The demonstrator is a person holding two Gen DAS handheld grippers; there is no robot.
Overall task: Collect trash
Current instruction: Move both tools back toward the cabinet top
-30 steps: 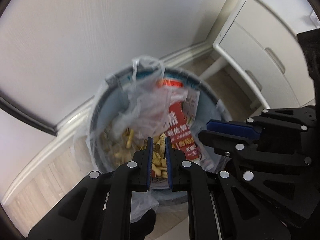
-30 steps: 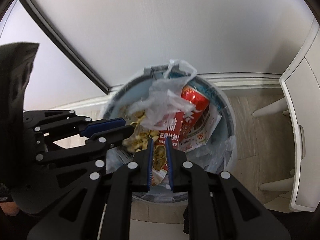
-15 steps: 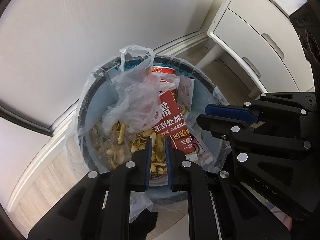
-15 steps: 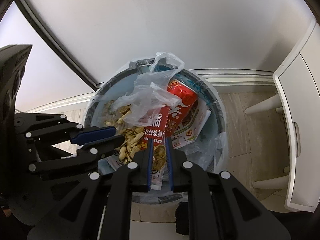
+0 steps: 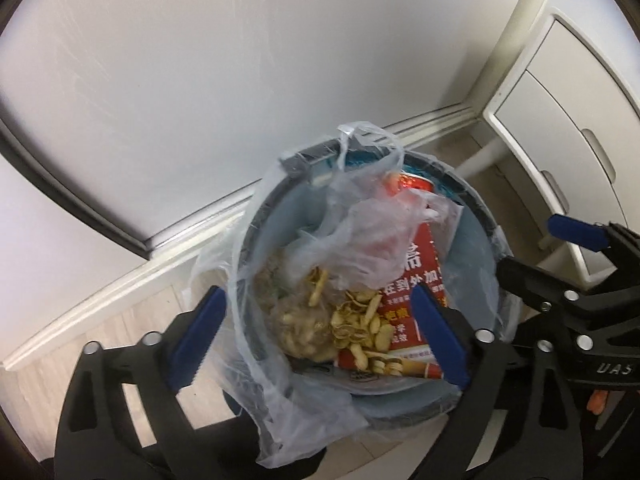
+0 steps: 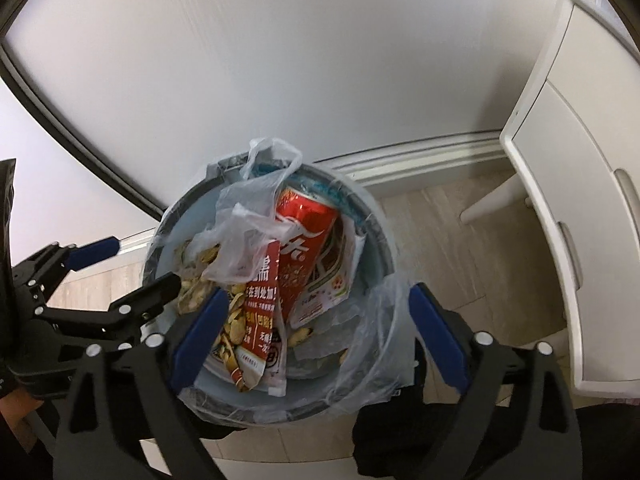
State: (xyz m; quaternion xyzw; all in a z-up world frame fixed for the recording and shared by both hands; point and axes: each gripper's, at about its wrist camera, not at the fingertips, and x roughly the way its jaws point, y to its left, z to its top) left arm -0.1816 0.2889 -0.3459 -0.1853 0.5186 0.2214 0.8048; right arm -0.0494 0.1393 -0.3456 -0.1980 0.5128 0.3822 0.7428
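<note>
Your left gripper (image 5: 320, 336) and right gripper (image 6: 316, 340): fingers spread wide, nothing held, both poised above bin (image 6: 376, 232) on floor by wall. Likely reason: drop done, or lining up on liner edges.

Bin holds loose clear plastic bag (image 6: 244, 236) on top, red can (image 6: 304, 236) leaning against far side, red printed packet (image 6: 260, 312), peanut shells (image 5: 360, 320) heaped near side. Bin liner (image 5: 280, 392) draped over rim, sagging outside near edge. Trash sits inside bin, fairly full. White cabinet (image 6: 580, 200) right.
</note>
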